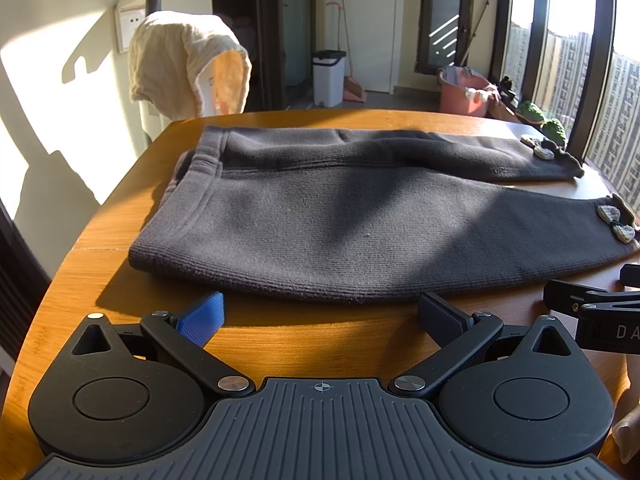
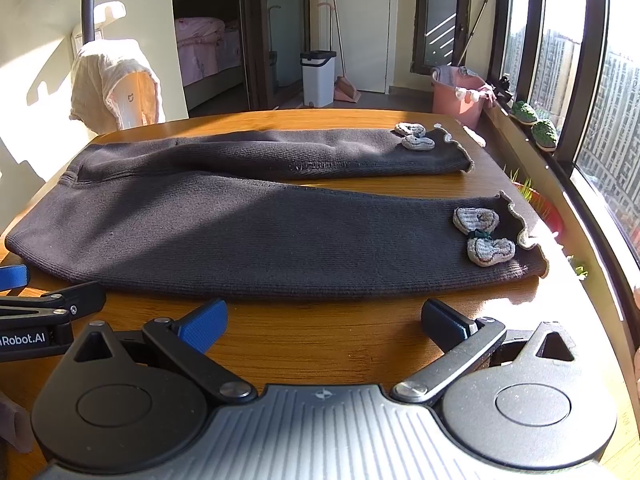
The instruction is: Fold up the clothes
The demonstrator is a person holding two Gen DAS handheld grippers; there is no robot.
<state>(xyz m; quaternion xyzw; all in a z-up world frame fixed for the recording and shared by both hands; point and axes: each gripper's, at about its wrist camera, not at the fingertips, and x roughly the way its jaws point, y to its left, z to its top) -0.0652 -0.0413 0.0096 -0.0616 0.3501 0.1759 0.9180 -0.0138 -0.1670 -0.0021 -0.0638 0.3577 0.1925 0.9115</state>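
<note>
A pair of dark grey knit trousers (image 1: 340, 216) lies flat on the wooden table (image 1: 100, 252), waistband at the left, two legs spread to the right. Each cuff bears a grey crocheted bow (image 2: 482, 236). The trousers also show in the right wrist view (image 2: 260, 236). My left gripper (image 1: 320, 314) is open and empty, just short of the near hem by the waist end. My right gripper (image 2: 324, 320) is open and empty, just short of the near leg's hem. Each gripper shows at the edge of the other's view.
A chair draped with a cream towel (image 1: 184, 60) stands behind the table's far left. A white bin (image 1: 328, 76), a pink bucket (image 1: 464, 92) and a broom stand farther back. Windows (image 2: 592, 80) with small plants on the sill run along the right.
</note>
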